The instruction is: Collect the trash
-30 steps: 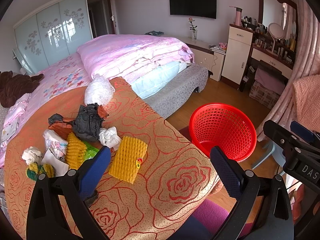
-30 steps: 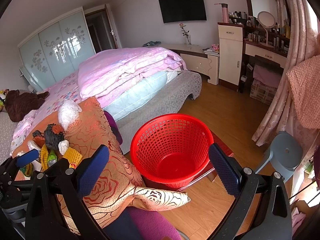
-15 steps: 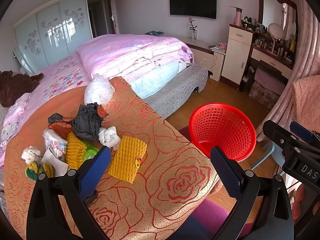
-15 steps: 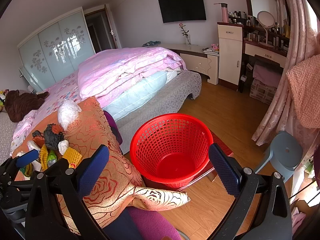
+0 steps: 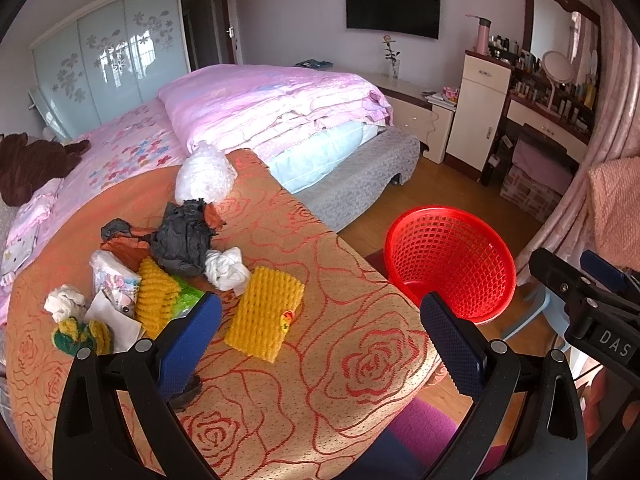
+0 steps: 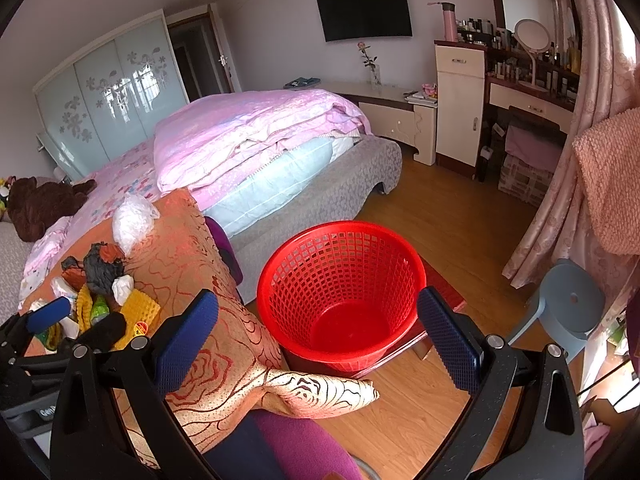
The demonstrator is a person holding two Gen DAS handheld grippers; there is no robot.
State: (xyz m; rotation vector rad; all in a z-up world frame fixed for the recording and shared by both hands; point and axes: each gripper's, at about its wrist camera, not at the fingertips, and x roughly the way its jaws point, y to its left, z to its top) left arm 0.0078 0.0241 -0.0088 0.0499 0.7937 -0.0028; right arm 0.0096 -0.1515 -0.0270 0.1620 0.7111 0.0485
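Almost nothing has moved since the earlier frames: both grippers hang in the same places, and the trash lies on the cloth as it did before.

The left gripper [image 5: 320, 338] hovers above the near part of the orange rose-pattern cloth [image 5: 320, 380], with its jaws wide apart and nothing between them. The right gripper [image 6: 318, 338] is also wide open and empty, and it looks down toward the red basket [image 6: 340, 280].

I take the yellow foam net [image 5: 262, 314] as the landmark. It lies flat on the cloth, and it has a small round sticker near its lower edge. Just behind it is a crumpled white tissue [image 5: 226, 268], and behind the tissue lies a crumpled dark gray bag [image 5: 182, 240] with a brown-orange scrap touching it. Farther behind, at the far edge of the cloth, stands a clear plastic bag [image 5: 204, 176]. To the left of the net there is a second yellow foam net [image 5: 154, 300] which lies partly over a green package [image 5: 186, 300]. Further to the left are a printed tissue pack [image 5: 112, 278], a white paper [image 5: 112, 316], a small white wad [image 5: 64, 302] and a yellow-green knitted thing [image 5: 80, 334]. To the right of the net, beyond the edge of the cloth and lower, the red basket stands on the floor side, and I see nothing inside it. A pink bed [image 5: 260, 108] is behind everything, and a gray stool [image 6: 568, 306] stands to the right of the basket.
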